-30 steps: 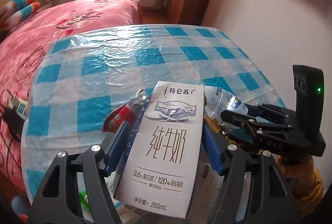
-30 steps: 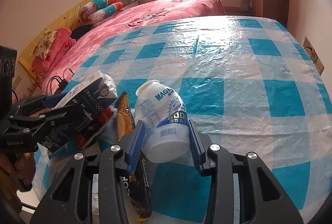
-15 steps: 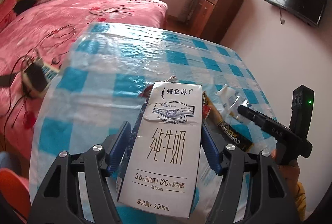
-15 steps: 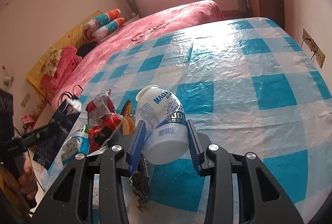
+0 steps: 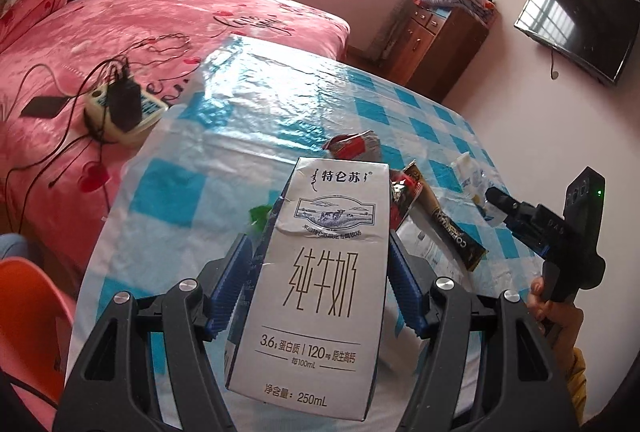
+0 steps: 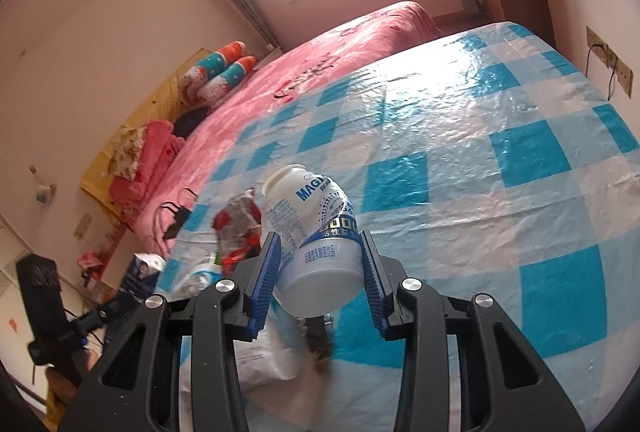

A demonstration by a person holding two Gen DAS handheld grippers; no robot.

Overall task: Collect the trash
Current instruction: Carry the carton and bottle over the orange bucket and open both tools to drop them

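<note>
Left gripper [image 5: 320,276]: clamped on the milk carton [image 5: 320,272], blue pads on its two narrow sides, printed face toward the camera. Carton is lifted clear of the table [image 5: 248,136], tilted back a bit. Side grip because the carton is stiff across that width, so I'd expect it not to crush or slip.

Still on the blue-check cloth between my two hands: red crumpled snack wrapper [image 5: 352,146], dark coffee stick sachet [image 5: 448,228] lying flat, a scrap of green [image 5: 259,212] behind the carton, and some clear film near the table edge. All loose, bunched at my end of the table, within reach for the next pass.

Right gripper [image 6: 318,264]: closed on the white yogurt drink bottle [image 6: 314,228], pads on the lower body near the base, mouth pointing away and up. Held off the table. Label partly peeled. Gripping the wide part likely gives the most contact on a round body.

No bin in either view, so I can't tell where these go. My read: both hands loaded, carry-off comes next, remaining wrappers after.
</note>
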